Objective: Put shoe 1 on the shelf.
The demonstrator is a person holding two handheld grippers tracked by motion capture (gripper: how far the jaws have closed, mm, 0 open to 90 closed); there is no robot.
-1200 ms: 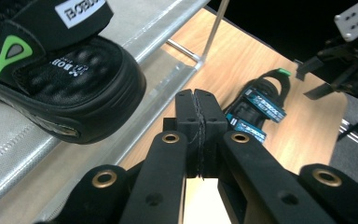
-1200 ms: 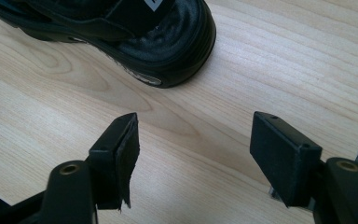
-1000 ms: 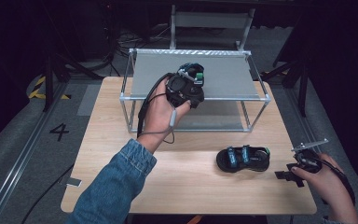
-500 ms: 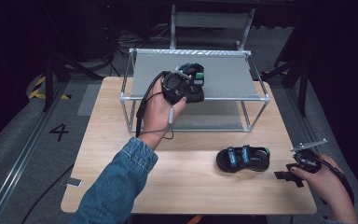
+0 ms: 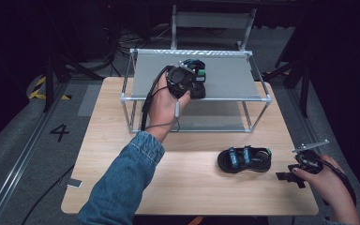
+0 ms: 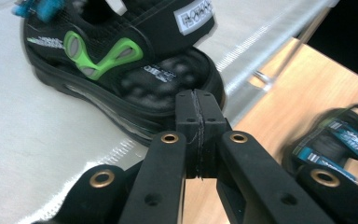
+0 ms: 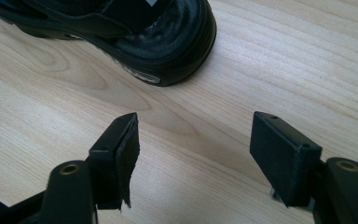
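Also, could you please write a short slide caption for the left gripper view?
Closed left gripper beside a black sandal on the metal shelf, second sandal on the wooden table.

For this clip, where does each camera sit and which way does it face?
High view: above the person's side, looking forward and down on the table and rack; forearms, both grippers.
Left gripper view: on the left gripper, jaws shut, facing the sandal on the rack.
Right gripper view: on the right gripper, jaws open, facing the sandal on the table.
Shared: both sandals appear from above too.
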